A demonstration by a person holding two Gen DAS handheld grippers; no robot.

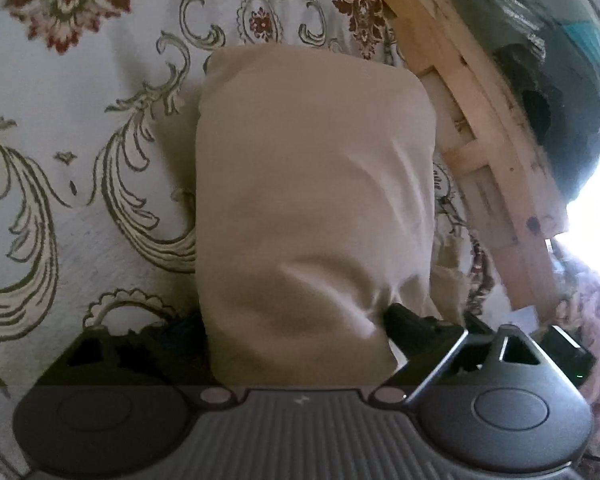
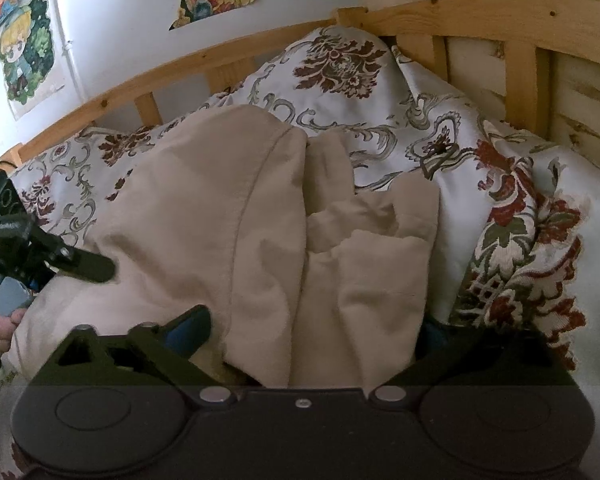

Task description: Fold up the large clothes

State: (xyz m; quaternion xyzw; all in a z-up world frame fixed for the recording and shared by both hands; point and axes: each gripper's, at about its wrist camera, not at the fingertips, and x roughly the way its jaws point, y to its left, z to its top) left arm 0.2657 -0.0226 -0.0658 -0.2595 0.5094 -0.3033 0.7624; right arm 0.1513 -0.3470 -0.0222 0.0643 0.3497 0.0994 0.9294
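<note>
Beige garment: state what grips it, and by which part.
The beige garment lies, near edge first, between the wide jaws of the left gripper and the right gripper; whether either clamps it cannot be told.

Bedroom: wooden bed frame (image 2: 524,64), floral bedspread (image 2: 340,80).

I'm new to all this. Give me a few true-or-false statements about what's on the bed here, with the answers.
1. The garment is beige. True.
2. It lies on a plain blue sheet. False: the bedspread is pale with floral scrolls.
3. The bed frame is wooden. True.
4. The wall is bare. False: cartoon pictures hang there.
5. The garment lies between the fingers of the right gripper. True.
6. The left gripper hangs far above the garment. False: the cloth fills the gap between its fingers.
</note>
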